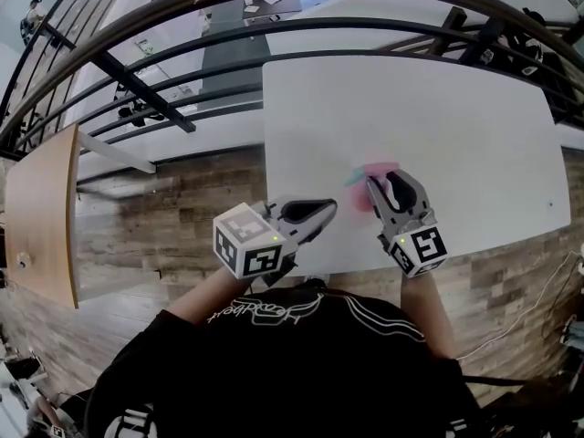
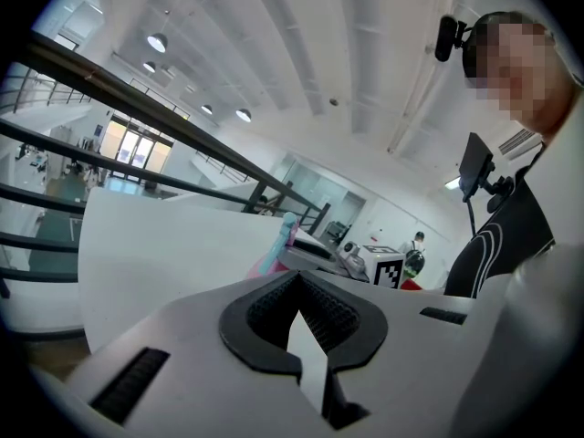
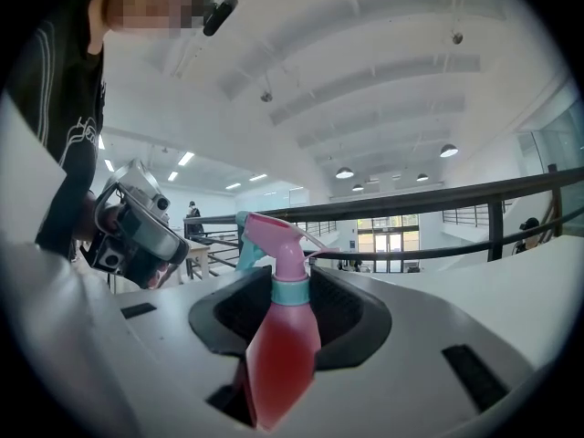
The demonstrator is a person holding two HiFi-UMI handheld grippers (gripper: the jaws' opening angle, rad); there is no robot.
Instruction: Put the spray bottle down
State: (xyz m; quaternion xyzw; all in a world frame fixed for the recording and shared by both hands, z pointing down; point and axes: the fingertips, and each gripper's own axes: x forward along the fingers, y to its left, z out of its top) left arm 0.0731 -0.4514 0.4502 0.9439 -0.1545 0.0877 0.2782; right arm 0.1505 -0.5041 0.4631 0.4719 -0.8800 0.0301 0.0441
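A pink spray bottle point(image 3: 283, 336) with a teal collar and trigger stands upright between the pads of my right gripper point(image 3: 285, 281), which is shut on its body. In the head view the bottle point(image 1: 374, 172) is a blurred pink and teal patch over the near part of the white table point(image 1: 438, 108), ahead of the right gripper point(image 1: 383, 185). My left gripper point(image 1: 327, 211) hovers at the table's front edge, left of the bottle, its jaws together and holding nothing. From the left gripper view point(image 2: 297, 276) the bottle point(image 2: 278, 245) shows to the right beyond the tips.
A black metal railing point(image 1: 274, 39) curves along the far side of the table. Wood plank floor point(image 1: 173, 208) lies left of the table, with a wooden tabletop point(image 1: 41, 217) at the far left. A cable point(image 1: 538, 290) trails on the floor at the right.
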